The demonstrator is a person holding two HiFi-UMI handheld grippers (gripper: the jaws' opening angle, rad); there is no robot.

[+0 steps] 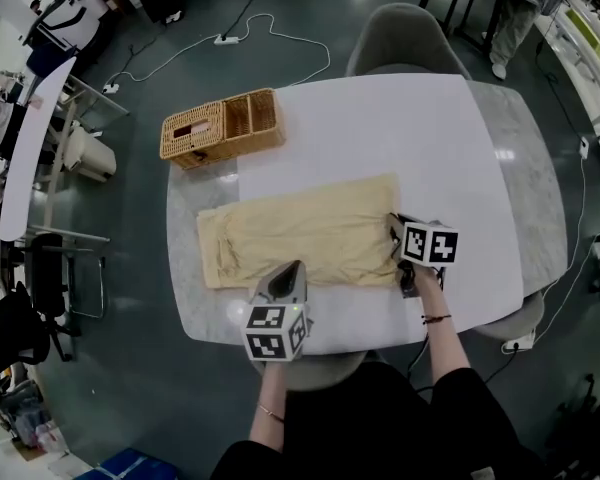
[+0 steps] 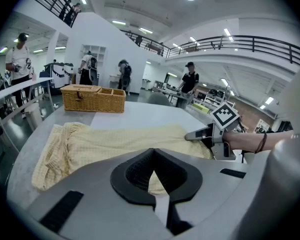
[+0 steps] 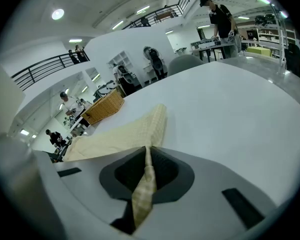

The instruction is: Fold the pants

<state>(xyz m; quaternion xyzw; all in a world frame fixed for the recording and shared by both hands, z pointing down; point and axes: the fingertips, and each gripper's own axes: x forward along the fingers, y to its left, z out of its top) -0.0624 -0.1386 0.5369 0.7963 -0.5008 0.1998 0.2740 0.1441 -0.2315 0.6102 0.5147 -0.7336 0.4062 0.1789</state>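
Note:
Pale yellow pants (image 1: 300,233) lie flat, lengthwise across the near half of the white table (image 1: 400,138). My left gripper (image 1: 296,267) sits at their near edge, about the middle. In the left gripper view its jaws (image 2: 152,151) meet at the tips with yellow cloth showing in the hollow behind them. My right gripper (image 1: 394,224) is at the pants' right end, shut on the cloth. In the right gripper view a strip of the fabric (image 3: 144,189) runs back between the closed jaws (image 3: 148,149), and the rest of the pants (image 3: 125,131) stretches away to the left.
A wicker basket (image 1: 222,126) stands at the table's far left corner, beyond the pants. A grey chair (image 1: 405,38) is at the far side and a white cable (image 1: 230,38) lies on the floor. People stand far off in the hall.

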